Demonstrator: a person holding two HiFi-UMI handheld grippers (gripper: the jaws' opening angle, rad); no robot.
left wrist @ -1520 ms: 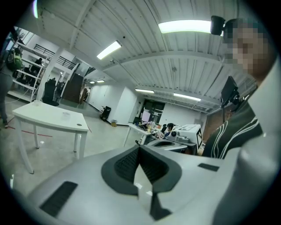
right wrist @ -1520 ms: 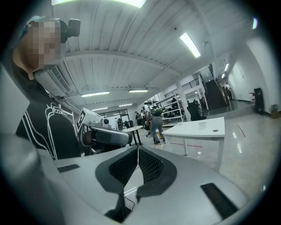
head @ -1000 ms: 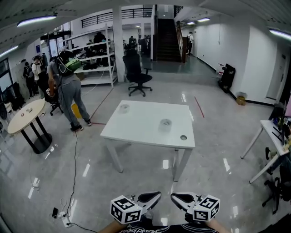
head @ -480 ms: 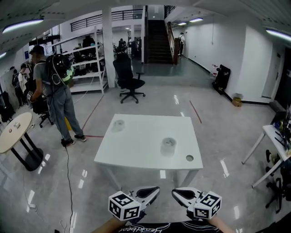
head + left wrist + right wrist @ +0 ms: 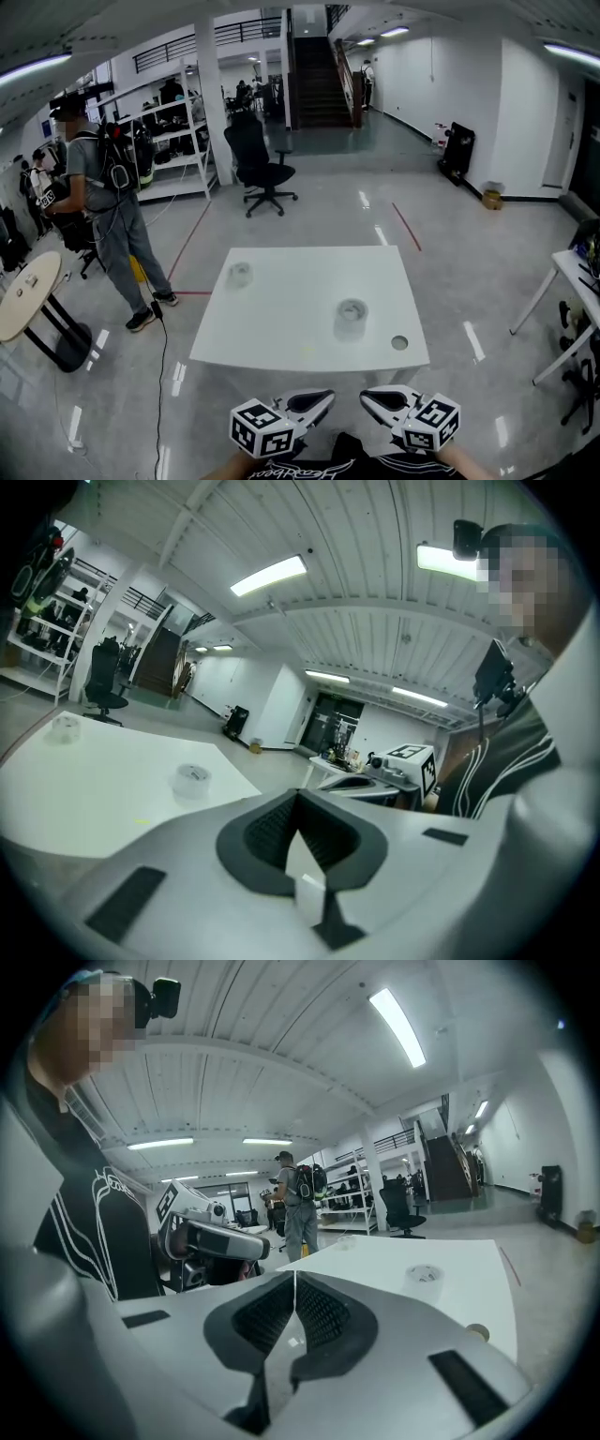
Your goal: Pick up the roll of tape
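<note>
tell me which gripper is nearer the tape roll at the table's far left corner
Left. The left gripper hangs off the table's near edge, diagonally across from that tape roll; the right gripper is beside it, farther right.

A white rectangular table (image 5: 281, 323) stood on the glossy grey floor (image 5: 450, 281), with a small round grommet (image 5: 400, 343) near its close right corner. Beyond it a black swivel office chair (image 5: 255, 169) sat before a dark staircase (image 5: 314, 70), with white metal shelving (image 5: 178, 131) to the left. A person in grey wearing a backpack (image 5: 105, 206) stood near a round pale pedestal table (image 5: 23, 298), a thin black cable (image 5: 159, 375) trailing beside them.
</note>
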